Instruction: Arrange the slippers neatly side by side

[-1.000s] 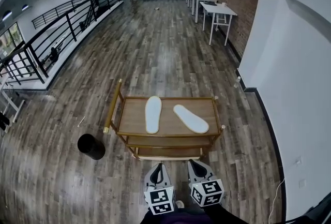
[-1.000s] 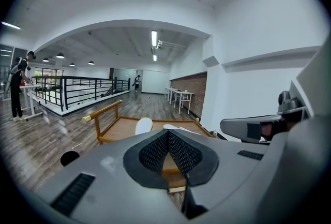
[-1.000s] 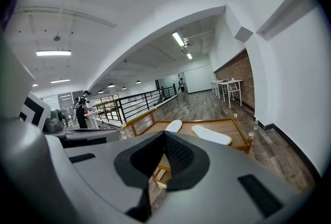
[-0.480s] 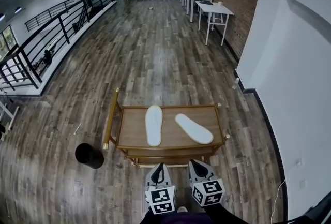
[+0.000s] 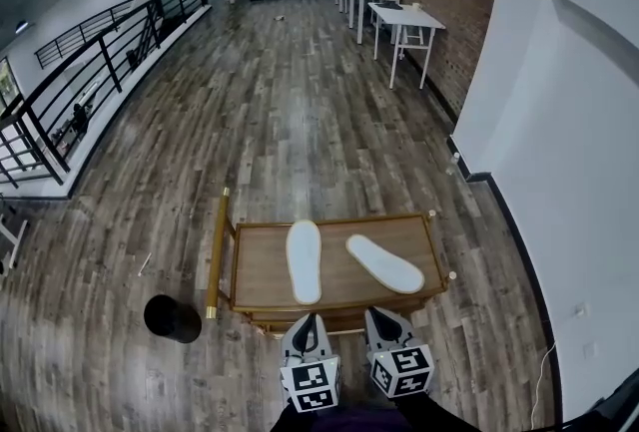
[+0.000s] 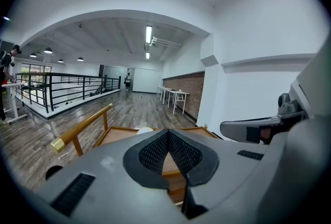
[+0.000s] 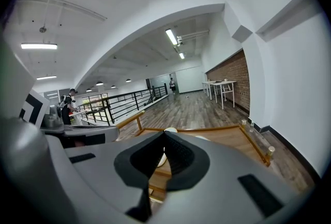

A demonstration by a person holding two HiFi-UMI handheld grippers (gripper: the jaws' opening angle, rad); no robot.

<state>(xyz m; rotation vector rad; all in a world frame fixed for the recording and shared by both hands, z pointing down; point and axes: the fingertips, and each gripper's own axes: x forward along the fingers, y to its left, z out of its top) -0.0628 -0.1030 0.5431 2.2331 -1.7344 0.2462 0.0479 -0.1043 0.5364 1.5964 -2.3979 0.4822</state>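
Left tongs (image 5: 307, 320), right tongs (image 5: 377, 314) clenched, empty; on wooden table (image 5: 260, 272) straight white slipper (image 5: 304, 260), skewed white slipper (image 5: 384, 263) unaligned; arranging not begun.

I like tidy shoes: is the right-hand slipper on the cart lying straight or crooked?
Crooked. The right slipper lies at a slant on the cart, apart from the left slipper, which lies straight.

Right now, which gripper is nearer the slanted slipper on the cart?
Right. The right gripper is at the cart's near edge facing the slanted slipper; the left gripper faces the straight slipper beside it.
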